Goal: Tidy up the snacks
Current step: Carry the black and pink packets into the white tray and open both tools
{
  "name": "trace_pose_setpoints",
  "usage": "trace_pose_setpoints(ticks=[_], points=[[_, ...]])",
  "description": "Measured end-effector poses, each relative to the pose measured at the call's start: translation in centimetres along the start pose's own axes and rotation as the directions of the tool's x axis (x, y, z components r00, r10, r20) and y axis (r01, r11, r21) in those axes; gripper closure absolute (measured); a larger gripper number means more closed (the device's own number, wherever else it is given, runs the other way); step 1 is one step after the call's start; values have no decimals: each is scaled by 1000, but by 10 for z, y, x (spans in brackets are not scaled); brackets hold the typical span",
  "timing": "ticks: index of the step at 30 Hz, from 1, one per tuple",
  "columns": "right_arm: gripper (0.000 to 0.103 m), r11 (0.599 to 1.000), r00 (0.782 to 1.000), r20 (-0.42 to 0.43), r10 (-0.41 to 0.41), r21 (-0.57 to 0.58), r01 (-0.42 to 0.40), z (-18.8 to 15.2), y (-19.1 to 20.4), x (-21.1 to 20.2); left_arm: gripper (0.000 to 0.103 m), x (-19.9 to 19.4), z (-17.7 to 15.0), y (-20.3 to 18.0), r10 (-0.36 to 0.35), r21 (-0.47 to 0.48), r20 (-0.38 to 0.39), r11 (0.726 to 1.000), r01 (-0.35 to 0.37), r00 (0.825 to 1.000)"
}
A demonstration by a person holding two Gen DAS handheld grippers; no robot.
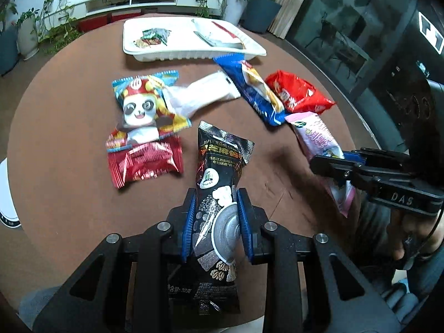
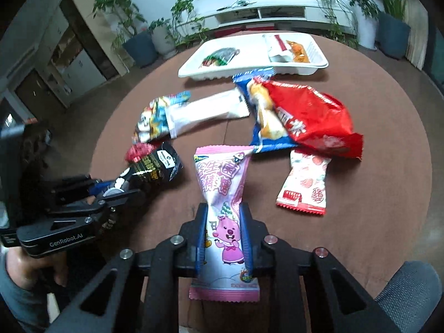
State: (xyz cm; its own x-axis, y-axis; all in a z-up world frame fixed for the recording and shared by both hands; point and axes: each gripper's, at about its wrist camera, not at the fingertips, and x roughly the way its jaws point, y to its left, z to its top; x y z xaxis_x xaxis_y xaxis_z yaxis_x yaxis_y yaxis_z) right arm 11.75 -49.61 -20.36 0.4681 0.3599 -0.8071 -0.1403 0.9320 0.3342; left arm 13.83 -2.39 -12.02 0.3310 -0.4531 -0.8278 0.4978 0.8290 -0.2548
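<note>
Pinched between the blue pads of the left gripper [image 1: 215, 216], a black snack packet [image 1: 219, 177] is filling the lower centre of the left wrist view, its top end standing up over the round brown table [image 1: 69, 88]. Likewise, the right gripper [image 2: 223, 233] is clamping a pink packet [image 2: 222, 194] with a cartoon animal at the lower centre of the right wrist view, the wrapper squeezed narrow between the fingers.

Loose snacks are lying across the middle of the table: a panda packet [image 1: 144, 105] at centre left with a red foil packet [image 1: 144, 163] just below it, a white packet [image 1: 205, 91] beside the panda one, a blue packet [image 1: 255, 91] partly under a red bag [image 1: 299, 94] at centre right. A strawberry-print packet [image 2: 304, 183] is sitting at the right of the right wrist view.

A white tray [image 1: 194, 52] is waiting at the upper centre, holding what seem to be two or three small wrappers, too small to tell apart.
</note>
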Motion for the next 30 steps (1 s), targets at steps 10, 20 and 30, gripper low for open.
trace_pose_setpoints(ticks=[10,20,30], points=[[79,996,998,57,29,82,-34,29,-28,-18,77,-20,33,12,-47,-35,73,998,50,996],[80,984,986,168,18,173,-47,88,-77,-48,78,-54,116,35,-30,-46,207,998,41,978],[80,986,982,189,10,160,-41,185,-95,-41,78,-36,223,77,-1,-114,224,993,27,975]])
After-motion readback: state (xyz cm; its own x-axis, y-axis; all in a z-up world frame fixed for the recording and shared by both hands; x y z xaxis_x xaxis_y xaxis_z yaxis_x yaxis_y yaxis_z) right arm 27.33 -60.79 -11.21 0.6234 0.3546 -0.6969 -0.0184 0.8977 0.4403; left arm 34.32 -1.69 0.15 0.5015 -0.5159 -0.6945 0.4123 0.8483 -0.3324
